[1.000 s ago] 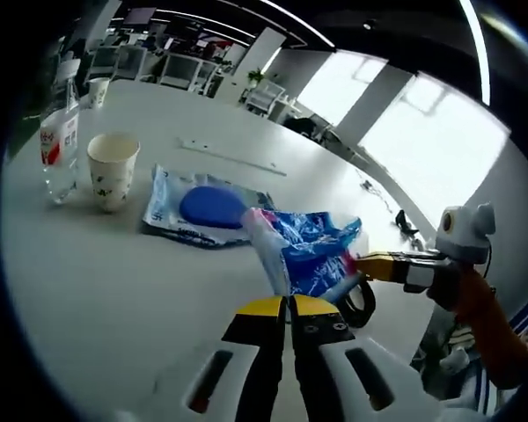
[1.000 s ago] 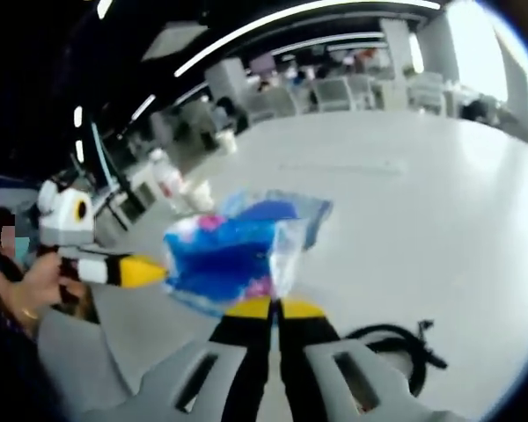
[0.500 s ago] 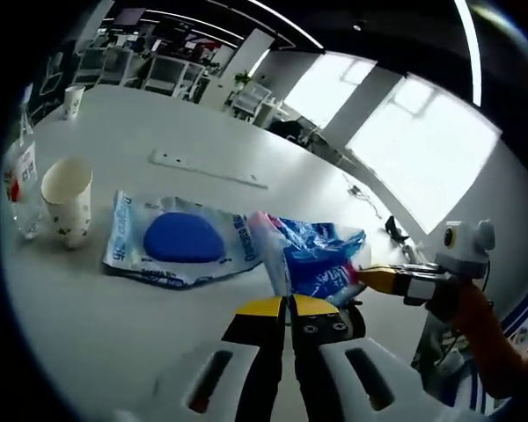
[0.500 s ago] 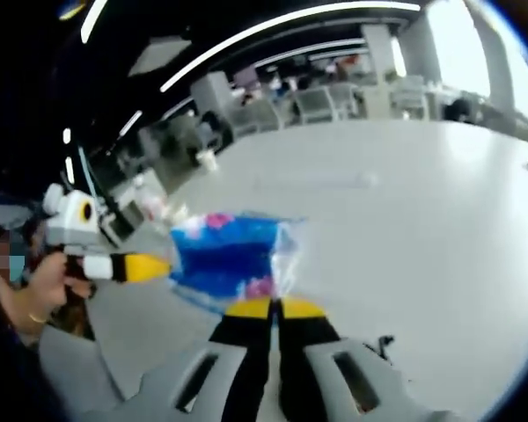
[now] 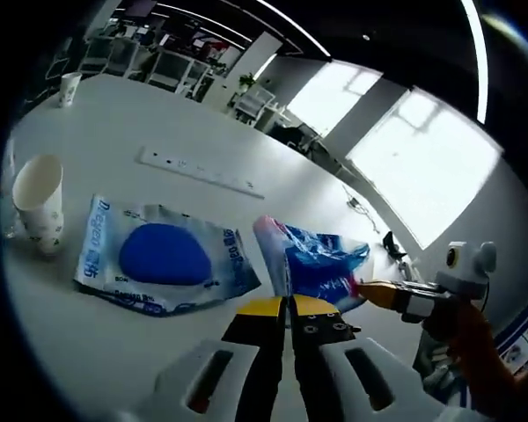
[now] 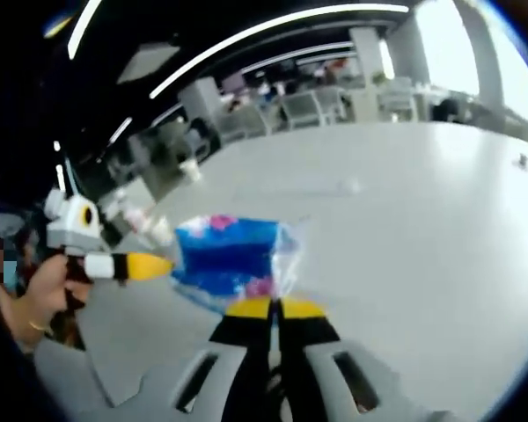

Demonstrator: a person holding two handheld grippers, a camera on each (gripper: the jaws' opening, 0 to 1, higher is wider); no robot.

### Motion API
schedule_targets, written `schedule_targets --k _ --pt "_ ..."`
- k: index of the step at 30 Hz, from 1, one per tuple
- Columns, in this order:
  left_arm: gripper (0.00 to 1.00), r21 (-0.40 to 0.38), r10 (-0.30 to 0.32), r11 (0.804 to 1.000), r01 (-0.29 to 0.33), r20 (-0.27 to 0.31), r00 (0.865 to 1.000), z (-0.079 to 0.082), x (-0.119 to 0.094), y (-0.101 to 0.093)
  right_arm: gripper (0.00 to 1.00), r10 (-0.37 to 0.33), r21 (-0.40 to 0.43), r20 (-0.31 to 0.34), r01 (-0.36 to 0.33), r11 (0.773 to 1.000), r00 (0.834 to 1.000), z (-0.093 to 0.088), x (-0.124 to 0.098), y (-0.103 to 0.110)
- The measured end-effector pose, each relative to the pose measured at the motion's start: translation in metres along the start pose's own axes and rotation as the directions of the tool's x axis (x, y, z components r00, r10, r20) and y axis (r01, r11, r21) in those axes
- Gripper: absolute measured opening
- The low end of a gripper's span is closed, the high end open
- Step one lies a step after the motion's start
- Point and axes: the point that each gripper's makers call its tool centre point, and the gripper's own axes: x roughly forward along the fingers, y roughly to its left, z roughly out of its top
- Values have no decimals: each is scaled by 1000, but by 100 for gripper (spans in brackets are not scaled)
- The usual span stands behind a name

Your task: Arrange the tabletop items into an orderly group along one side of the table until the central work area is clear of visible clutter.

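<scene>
Two grippers share one crinkly blue-and-pink plastic packet (image 5: 312, 262): the left gripper (image 5: 288, 306) has its jaws clenched on one edge just ahead of its tips, and the right gripper (image 6: 275, 308) pinches the opposite edge the same way. Held between both, the packet hangs above the white desk (image 5: 141, 132), probably so it can be carried flat to one side without crumpling. Left of the left jaws, a clear pouch with a blue oval pad (image 5: 163, 255) lies flat on the desk, and further left stands a patterned paper cup (image 5: 37, 202). Beyond the pouch lies a long white strip (image 5: 198, 169).
</scene>
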Motion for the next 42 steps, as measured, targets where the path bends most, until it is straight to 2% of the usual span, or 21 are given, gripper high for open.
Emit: schedule_targets --k 11,24,38,41,42 --pt "1 -19 -10 1000 11 26 1000 1 31 -5 0 -45 4 21 45 999 999 9 5 -28" --pt "1 -88 -1 996 4 32 999 -6 59 -2 0 -89 28 21 88 996 996 4 15 -56" --pt "1 -142 11 990 -5 46 999 -9 78 -3 0 -121 81 20 119 990 992 -2 27 -81" --pt "2 -132 23 991 -17 45 999 -12 81 -2 0 -126 97 12 124 988 992 -6 31 -84" --pt "2 -151 30 988 -23 42 999 -13 83 0 0 -130 98 7 129 987 991 -8 32 -85"
